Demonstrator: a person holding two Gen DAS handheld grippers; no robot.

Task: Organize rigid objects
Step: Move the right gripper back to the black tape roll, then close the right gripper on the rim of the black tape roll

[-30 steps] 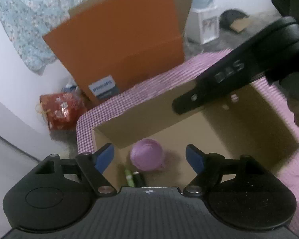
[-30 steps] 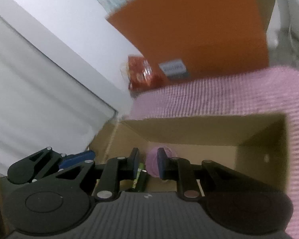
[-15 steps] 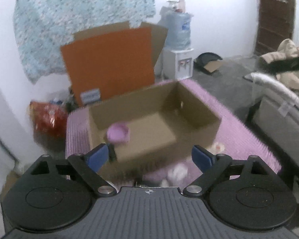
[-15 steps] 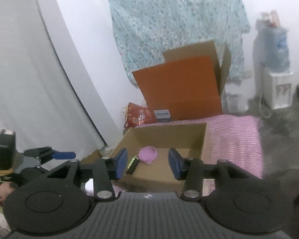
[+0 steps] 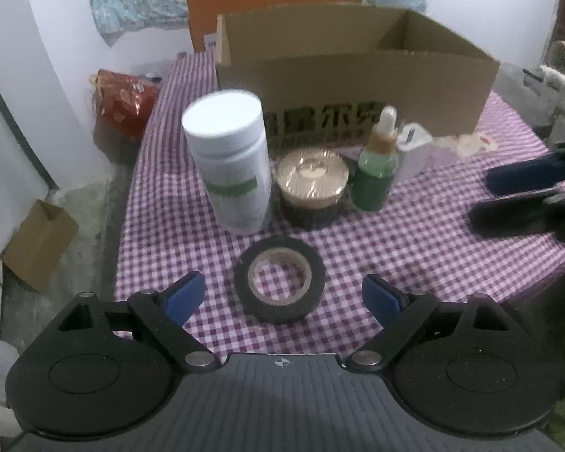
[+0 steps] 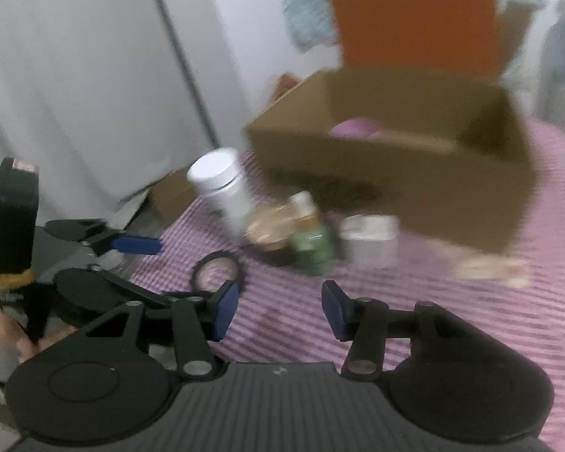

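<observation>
Cardboard is the biggest thing in front of both cameras: the open box point(image 5: 354, 64) stands at the back of the worktop point(image 5: 433, 248), which wears a purple checked cloth, and a second ago both claws were poised right over the box's mouth, whereas now they have drawn back and low to the near edge. A pink thing point(image 6: 356, 128) lies inside the box, so at least one item looks already put away, and the pull-back reads as a return for the next one. In front of the box stand a white bottle point(image 5: 231, 162), just beside it a round gold-topped tin point(image 5: 312, 188), then a green dropper bottle point(image 5: 374, 165) and a small clear container point(image 5: 414, 150), its contents too blurred to tell. Nearest lies a roll of black tape point(image 5: 280, 278), flat on the cloth. The left claw point(image 5: 282, 295) is spread wide and empty, with the tape lying between and just ahead of its tips, which makes the tape the likely next pick. The right claw point(image 6: 278, 310) is also released, holding nothing, hovering above the cloth.
</observation>
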